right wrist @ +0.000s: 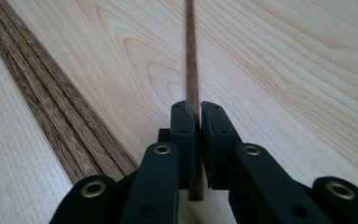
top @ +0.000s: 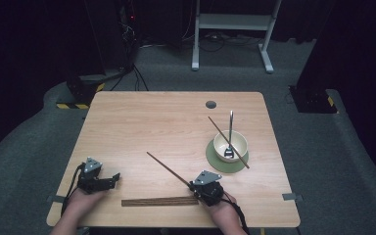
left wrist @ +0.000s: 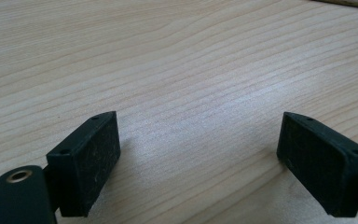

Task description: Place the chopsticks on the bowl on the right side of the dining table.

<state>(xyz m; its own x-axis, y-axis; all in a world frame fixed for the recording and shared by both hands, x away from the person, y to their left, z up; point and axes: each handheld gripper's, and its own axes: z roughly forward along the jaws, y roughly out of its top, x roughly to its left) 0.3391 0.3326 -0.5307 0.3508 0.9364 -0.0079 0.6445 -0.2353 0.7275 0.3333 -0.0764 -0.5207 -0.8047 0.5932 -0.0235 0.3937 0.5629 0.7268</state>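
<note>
Gripping thin dark-brown wooden chopstick (right wrist: 192,79) near its butt end, right hand-held gripper (top: 199,186) clamped on it, jaws nearly together. Stick's long axis runs from gripper toward 10 o'clock across pale wooden surface (top: 142,127). Cream ceramic bowl (top: 230,145) on green round mat (top: 214,157) lies toward 1 o'clock, right hand nearer. Left hand-held gripper (top: 111,178) apart, holding nothing, at 9 o'clock. Bundle of matching chopsticks (top: 159,201) just beside right gripper.

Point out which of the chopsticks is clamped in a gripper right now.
The lone chopstick slanting up-left from the right gripper is pinched between its jaws. One other leans across the bowl; the rest lie bundled along the near edge.
</note>
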